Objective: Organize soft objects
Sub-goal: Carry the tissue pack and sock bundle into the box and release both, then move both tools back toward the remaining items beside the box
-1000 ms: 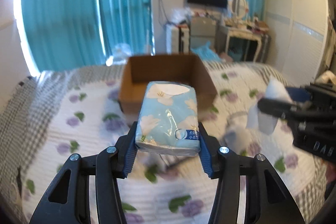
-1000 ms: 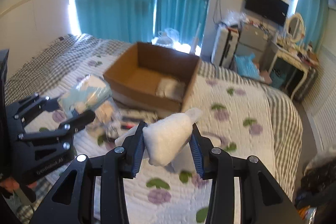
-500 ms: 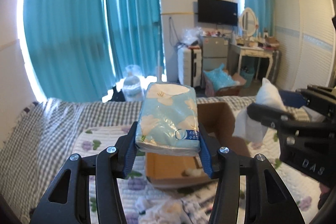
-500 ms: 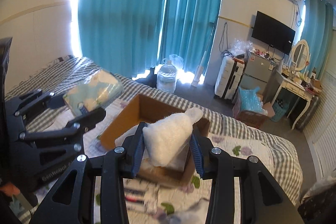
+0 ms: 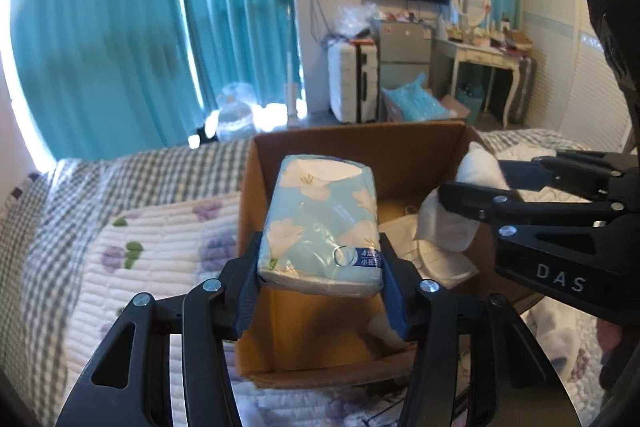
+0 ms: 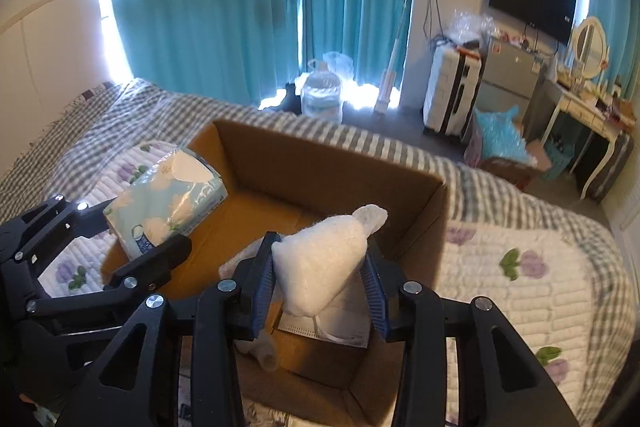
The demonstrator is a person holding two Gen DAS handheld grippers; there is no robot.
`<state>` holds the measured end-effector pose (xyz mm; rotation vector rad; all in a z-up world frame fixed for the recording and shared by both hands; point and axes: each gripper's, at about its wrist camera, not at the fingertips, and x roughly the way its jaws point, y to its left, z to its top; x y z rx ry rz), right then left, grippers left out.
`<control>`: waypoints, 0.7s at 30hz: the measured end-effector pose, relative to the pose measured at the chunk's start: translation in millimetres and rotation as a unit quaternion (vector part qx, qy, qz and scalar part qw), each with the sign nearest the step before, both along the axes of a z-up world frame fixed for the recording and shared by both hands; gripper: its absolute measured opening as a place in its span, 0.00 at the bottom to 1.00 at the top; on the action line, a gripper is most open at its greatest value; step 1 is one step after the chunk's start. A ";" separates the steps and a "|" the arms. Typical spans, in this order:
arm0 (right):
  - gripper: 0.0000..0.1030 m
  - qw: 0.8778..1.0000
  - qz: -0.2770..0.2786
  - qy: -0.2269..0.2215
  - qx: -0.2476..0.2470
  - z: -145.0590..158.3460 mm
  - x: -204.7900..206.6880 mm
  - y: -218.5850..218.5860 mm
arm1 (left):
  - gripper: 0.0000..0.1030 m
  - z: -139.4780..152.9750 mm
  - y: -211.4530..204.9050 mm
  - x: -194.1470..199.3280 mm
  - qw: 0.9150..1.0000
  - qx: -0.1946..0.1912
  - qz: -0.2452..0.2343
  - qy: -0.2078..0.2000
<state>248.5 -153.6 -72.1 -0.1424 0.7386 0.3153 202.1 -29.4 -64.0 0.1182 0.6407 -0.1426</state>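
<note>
My left gripper (image 5: 320,287) is shut on a light blue tissue pack with white flowers (image 5: 320,223) and holds it over the open cardboard box (image 5: 352,143). The pack also shows in the right wrist view (image 6: 164,203), at the box's left side. My right gripper (image 6: 318,285) is shut on a white bag of cotton (image 6: 320,259), held above the box (image 6: 340,163). The bag also shows in the left wrist view (image 5: 452,215). Inside the box lie a face mask (image 6: 320,327) and a pale sock (image 6: 260,347).
The box stands on a bed with a floral quilt (image 6: 520,291) over a grey checked cover (image 5: 120,179). Beyond the bed are teal curtains (image 6: 240,7), a water jug (image 6: 322,99), a suitcase (image 5: 352,83) and a dressing table (image 5: 484,59).
Both grippers have come down and forward over the box with their loads. The box now fills the lower middle of both views; earlier it sat farther off and lower.
</note>
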 end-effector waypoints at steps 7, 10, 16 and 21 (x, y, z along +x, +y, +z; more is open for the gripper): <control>0.74 0.999 -0.028 -0.028 0.005 12.4 -9.8 -15.2 | 0.79 0.6 -7.1 -2.1 1.000 0.009 -0.001 0.002; 0.76 0.999 -0.034 -0.042 0.008 32.8 -23.7 -24.3 | 0.80 14.1 -5.5 -12.0 1.000 0.009 0.002 -0.016; 0.87 0.995 -0.049 -0.082 0.002 90.4 -75.3 -41.0 | 0.83 62.5 0.7 -49.8 0.999 0.006 0.004 -0.049; 1.00 0.992 -0.058 -0.109 0.002 140.4 -128.6 -51.8 | 1.00 108.3 8.2 -92.1 0.996 0.009 -0.001 -0.086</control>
